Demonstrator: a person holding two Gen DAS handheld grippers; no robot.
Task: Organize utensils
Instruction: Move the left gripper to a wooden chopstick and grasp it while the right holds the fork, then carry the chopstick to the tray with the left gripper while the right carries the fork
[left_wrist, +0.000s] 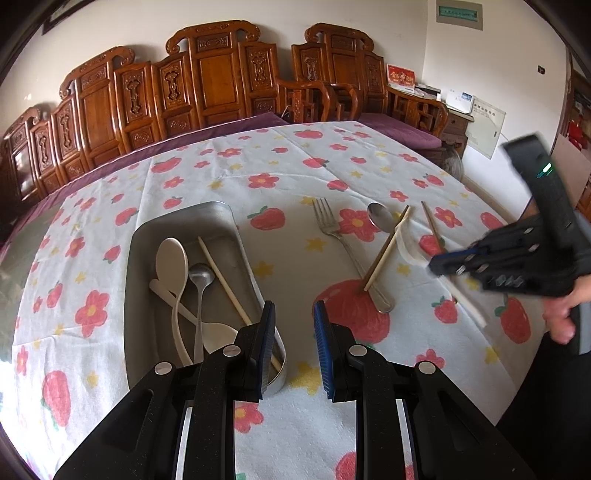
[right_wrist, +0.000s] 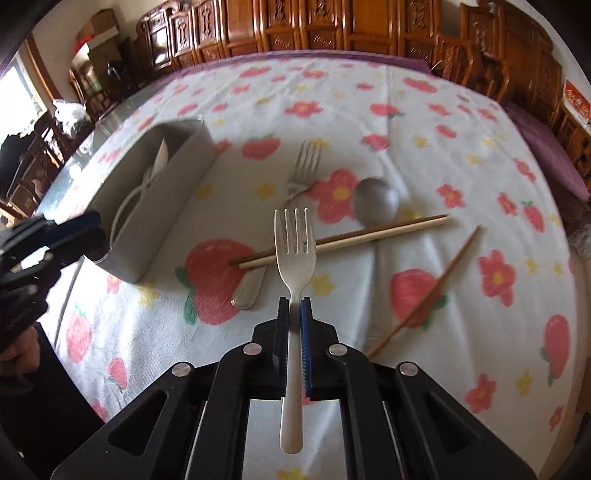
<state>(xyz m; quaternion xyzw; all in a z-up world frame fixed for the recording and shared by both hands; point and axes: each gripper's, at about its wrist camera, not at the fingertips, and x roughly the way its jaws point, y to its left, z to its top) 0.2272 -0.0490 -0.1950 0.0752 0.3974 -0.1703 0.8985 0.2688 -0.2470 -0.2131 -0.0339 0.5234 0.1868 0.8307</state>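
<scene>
Your right hand-held gripper (right_wrist: 294, 306) clamps the cream plastic fork (right_wrist: 295, 254); the left hand-held gripper (left_wrist: 293, 314) gapes empty. The grey metal tray (left_wrist: 221, 221) holds several utensils; a steel fork (left_wrist: 328, 225), spoon (left_wrist: 380, 216) and chopsticks (left_wrist: 386, 249) remain on the table (left_wrist: 295, 162).

I count one rectangular grey metal tray (left_wrist: 218, 221), and inside it two cream plastic spoons (left_wrist: 171, 258), one small steel spoon (left_wrist: 201, 277) and one pale wooden chopstick (left_wrist: 225, 280). Out on the flowered cloth I see one steel fork (right_wrist: 304, 162), one steel spoon with a round bowl (right_wrist: 376, 201) and three more wooden chopsticks: two lying together (right_wrist: 369, 232) and one off alone (right_wrist: 443, 277). That leaves one cream plastic fork (right_wrist: 295, 251), and two black grippers (left_wrist: 293, 332) in all.
</scene>
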